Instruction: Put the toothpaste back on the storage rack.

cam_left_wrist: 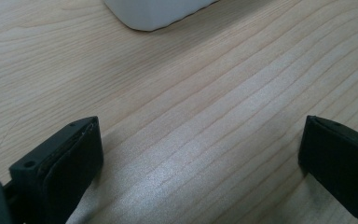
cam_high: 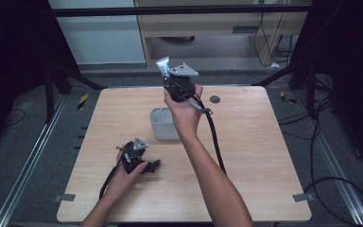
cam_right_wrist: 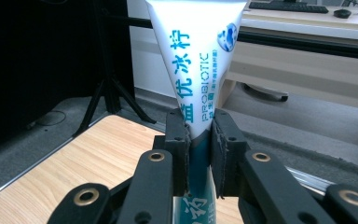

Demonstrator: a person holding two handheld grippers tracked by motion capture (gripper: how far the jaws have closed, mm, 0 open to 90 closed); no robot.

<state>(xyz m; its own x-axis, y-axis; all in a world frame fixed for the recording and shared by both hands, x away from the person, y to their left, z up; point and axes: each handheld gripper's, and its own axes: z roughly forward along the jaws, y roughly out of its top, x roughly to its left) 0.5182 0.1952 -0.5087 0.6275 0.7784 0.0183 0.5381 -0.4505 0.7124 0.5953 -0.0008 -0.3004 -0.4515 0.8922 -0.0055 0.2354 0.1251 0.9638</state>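
A pale wooden tabletop [cam_high: 246, 156] sits in a dim room with dark stands and a desk behind it. My right tool [cam_right_wrist: 198, 140] is clenched on a white tube [cam_right_wrist: 198, 60] with blue lettering, its flat crimped end pointing up and away from me; in the high view I hold that tube [cam_high: 162, 65] raised above the far part of the tabletop, just beyond the small grey holder [cam_high: 163, 124] that stands near the middle. My left tool [cam_high: 136, 150] rests low on the near left, its jaws spread wide with only bare wood between them and a corner of the holder [cam_left_wrist: 154, 13] ahead. The job now, as I judge it, is to stand the tube in the holder. To do that well I should bring it squarely over the opening, tip it so the lower end leads, lower it slowly until it is inside the walls, and only then let go. If the holder slides, my free left tool can steady it.
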